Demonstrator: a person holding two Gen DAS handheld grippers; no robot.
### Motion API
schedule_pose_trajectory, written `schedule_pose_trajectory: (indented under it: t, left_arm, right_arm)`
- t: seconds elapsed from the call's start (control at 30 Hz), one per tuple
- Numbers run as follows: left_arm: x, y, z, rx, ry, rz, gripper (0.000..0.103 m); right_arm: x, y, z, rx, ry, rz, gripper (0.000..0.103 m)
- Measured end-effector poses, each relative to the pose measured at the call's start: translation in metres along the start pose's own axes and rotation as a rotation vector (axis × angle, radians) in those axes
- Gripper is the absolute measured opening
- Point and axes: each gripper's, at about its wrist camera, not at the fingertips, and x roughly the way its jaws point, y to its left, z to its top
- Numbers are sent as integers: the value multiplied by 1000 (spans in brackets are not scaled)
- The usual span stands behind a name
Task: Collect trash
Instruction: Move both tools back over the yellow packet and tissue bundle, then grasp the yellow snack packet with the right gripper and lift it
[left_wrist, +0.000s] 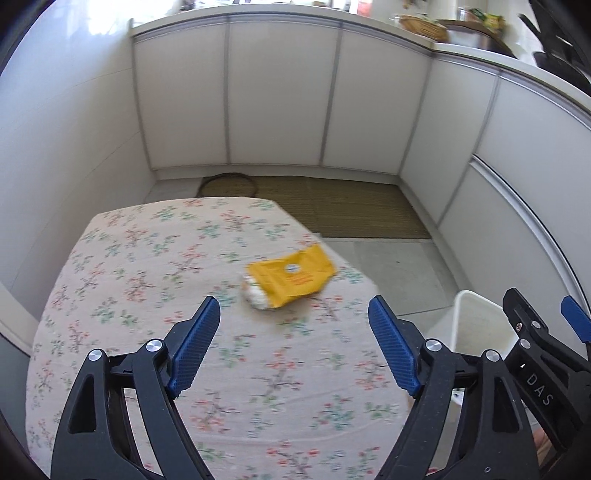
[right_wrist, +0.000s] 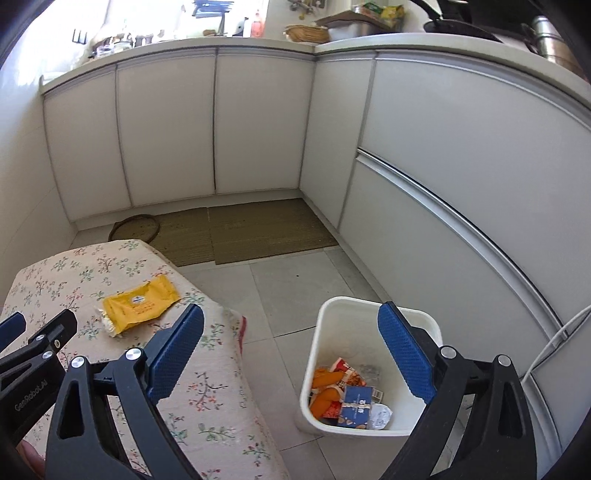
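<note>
Nearest in the left wrist view, the left gripper (left_wrist: 294, 306) stands wide with nothing between its blue pads (left_wrist: 195, 347), hanging above the floral tabletop (left_wrist: 110, 295). Just beyond its tips, and a touch to the right of its centre line, lies the yellow packet (left_wrist: 295, 275), flat on the cloth close to the tabletop's right edge. Its long axis runs slantwise, from a crumpled whitish end at the near left to a yellow end at the far right, so the open jaws would meet it roughly across its shorter width if the gripper went forward and down. The right gripper (right_wrist: 290, 319) is also wide and empty; in its own view it points out over the floor, with the white bin (right_wrist: 314, 369) beneath and ahead of it, just off the tabletop's right side. The bin already holds orange and red wrappers and a small blue box. From that gripper the packet sits well off to the left, while it lies almost straight ahead of the left one, so the left hand looks the better placed for the pick-up; the bin then waits to the right of the packet, a short carry over the table edge. Farther off are a woven floor mat (left_wrist: 351, 206) and white cabinet doors (left_wrist: 280, 92).
</note>
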Motion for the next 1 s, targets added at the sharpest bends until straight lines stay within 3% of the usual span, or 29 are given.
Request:
schedule_pose_trajectory:
  t: [0.37, 0.6, 0.77, 0.87, 1.0]
  left_arm:
    - [9, 110, -7, -132, 63, 131, 80]
    - [15, 173, -7, -243, 90, 197, 83]
    - [16, 203, -7, -318, 107, 198, 84]
    - [15, 211, -7, -336, 110, 196, 84]
    - [16, 216, -7, -363, 121, 179, 84]
  right_arm:
    - [7, 103, -2, -125, 32, 96, 93]
    - [22, 161, -9, -199, 108, 164, 93]
    - [61, 186, -8, -177, 277, 245, 94]
    - [95, 191, -5, -83, 419, 304, 94]
    - [133, 195, 0, 39, 537, 329, 94]
